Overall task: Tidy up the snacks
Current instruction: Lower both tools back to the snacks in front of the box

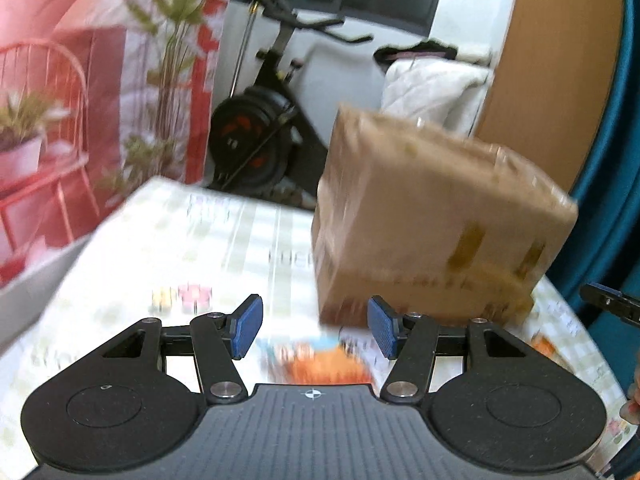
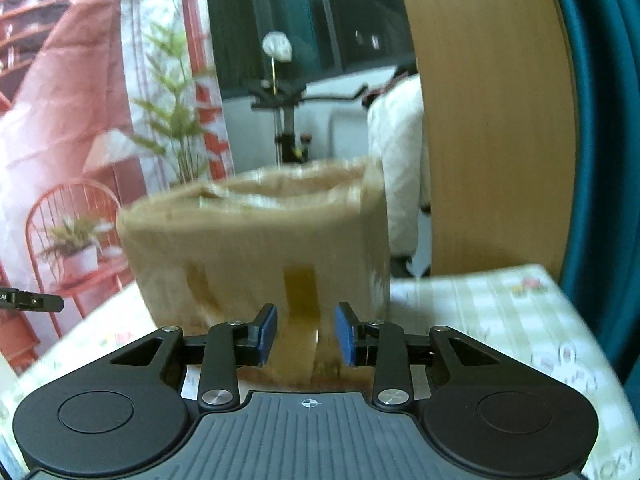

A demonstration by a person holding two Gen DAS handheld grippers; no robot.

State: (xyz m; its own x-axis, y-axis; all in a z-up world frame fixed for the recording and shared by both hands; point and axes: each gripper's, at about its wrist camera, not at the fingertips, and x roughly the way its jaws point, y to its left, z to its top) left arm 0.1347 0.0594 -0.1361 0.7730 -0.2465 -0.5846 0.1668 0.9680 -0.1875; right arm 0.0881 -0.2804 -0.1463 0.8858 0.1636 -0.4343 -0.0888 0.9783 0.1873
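A brown cardboard box (image 1: 432, 216) with tape strips stands on the table (image 1: 168, 248), ahead and to the right of my left gripper (image 1: 316, 326). That gripper is open and empty. An orange and blue snack packet (image 1: 320, 362) lies on the cloth just below its fingers, blurred. In the right wrist view the same box (image 2: 256, 248) stands right in front of my right gripper (image 2: 306, 334), its top open. The right gripper is open and empty, its blue pads (image 2: 267, 334) close to the box's near wall.
The table has a pale checked cloth (image 2: 500, 312). A red and white printed backdrop (image 1: 60, 100) hangs on the left. An exercise bike (image 1: 260, 120) stands behind the table. A wooden panel (image 2: 492, 120) and a teal curtain (image 2: 600, 140) are on the right.
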